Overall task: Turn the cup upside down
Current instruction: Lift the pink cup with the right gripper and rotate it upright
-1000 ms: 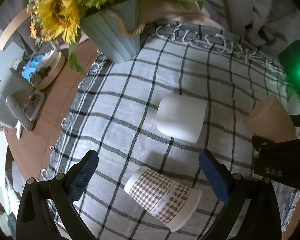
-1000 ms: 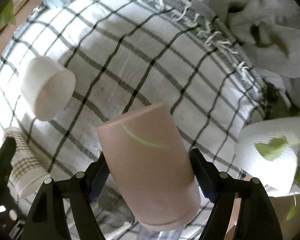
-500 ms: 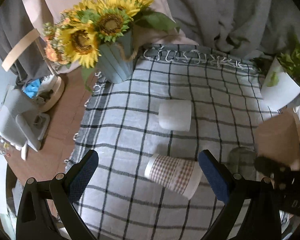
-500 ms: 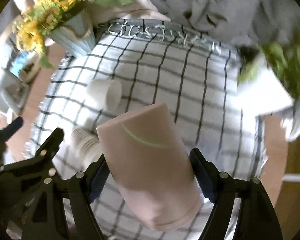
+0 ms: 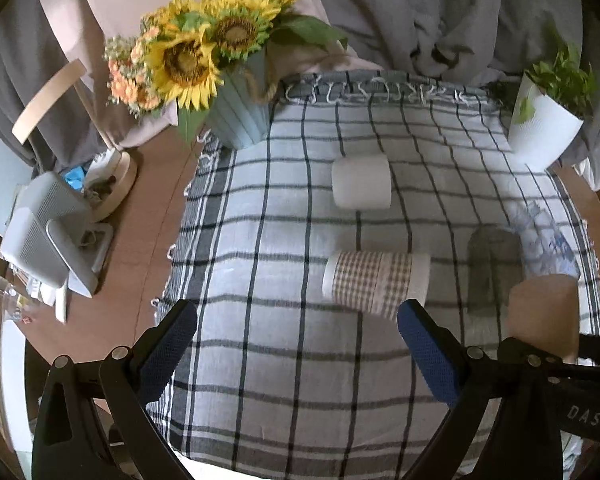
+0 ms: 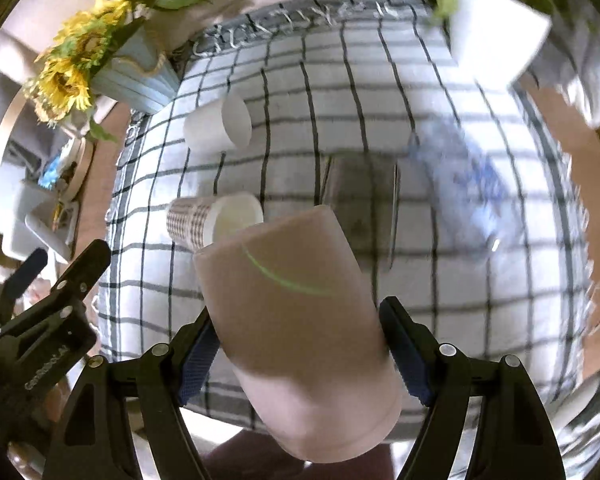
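Our right gripper (image 6: 301, 354) clamps a pink cup (image 6: 296, 316) tilted above the checked cloth (image 5: 284, 360), our left gripper (image 5: 298, 354) spread wide and empty over it, near a checkered cup (image 5: 373, 282) and white cup (image 5: 361, 188) lying sideways, sunflowers (image 5: 204, 52) behind.

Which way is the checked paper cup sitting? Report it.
Tipped on its side. The checked paper cup lies along the plaid cloth, open mouth sideways in the right wrist view.

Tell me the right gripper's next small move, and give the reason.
Probably lower the pink cup onto bare checked cloth. The right gripper grips it above the table, closed end pointing away from the camera; nothing supports it.
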Demonstrator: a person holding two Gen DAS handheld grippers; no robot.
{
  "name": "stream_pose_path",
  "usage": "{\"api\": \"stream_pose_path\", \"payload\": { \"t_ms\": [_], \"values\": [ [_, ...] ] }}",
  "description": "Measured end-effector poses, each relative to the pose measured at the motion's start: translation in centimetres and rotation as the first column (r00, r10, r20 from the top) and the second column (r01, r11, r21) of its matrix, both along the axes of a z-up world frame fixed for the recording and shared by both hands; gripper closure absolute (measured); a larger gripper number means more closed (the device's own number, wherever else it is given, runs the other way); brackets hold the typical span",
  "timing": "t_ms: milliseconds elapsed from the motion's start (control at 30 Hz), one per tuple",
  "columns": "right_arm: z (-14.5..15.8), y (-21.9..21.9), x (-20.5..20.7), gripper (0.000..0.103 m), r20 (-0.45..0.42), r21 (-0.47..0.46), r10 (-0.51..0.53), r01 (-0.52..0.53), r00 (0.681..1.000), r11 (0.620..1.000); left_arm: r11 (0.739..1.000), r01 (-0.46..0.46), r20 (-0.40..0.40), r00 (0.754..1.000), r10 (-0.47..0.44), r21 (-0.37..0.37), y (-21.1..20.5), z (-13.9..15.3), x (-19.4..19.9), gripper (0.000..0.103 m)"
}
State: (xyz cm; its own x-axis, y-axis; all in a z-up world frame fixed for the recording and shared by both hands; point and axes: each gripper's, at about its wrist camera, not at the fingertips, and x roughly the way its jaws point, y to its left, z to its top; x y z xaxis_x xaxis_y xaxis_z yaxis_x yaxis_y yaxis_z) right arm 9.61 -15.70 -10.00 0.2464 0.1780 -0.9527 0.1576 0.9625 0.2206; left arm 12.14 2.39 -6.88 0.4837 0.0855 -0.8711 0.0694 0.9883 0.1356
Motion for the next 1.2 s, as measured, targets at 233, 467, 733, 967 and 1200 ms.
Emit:
{"api": "stream_pose_path", "payload": {
  "t_ms": [233,467,733,967,1200],
  "values": [
    [-3.6,0.4,-1.3,0.026,-0.068,0.055,-0.095,0.099,0.993,0.994,1.0,0.004,-0.082,0.997,-0.004,-0.001,1.1,-2.8,-0.4,0.001],
    [-7.0,0.4,-1.3,0.026,-0.135,0.064,-0.159,0.169,0.978,0.984,1.0,-0.004,-0.131,0.991,0.007,0.02,1.7,-4.8,-0.3,0.001],
    [-9.1,0.9,-1.0,0.027,-0.178,0.043,-0.162,0.172,0.971,0.984,1.0,-0.008,-0.168,0.986,0.013,0.028,1.9,-6.0,-0.1,0.001],
    [-9.4,1.1,-0.7,0.027,-0.18,0.042,-0.166,0.176,0.97,0.984,0.999,-0.023,-0.168,0.985,0.026,0.022,2.1,-6.1,-0.1,0.001],
    [-7.5,1.1,-1.0,0.017,-0.106,0.044,-0.14,0.145,0.985,0.988,0.999,-0.034,-0.163,0.986,0.034,0.008,2.0,-5.3,-0.6,0.001]
  ]
}}
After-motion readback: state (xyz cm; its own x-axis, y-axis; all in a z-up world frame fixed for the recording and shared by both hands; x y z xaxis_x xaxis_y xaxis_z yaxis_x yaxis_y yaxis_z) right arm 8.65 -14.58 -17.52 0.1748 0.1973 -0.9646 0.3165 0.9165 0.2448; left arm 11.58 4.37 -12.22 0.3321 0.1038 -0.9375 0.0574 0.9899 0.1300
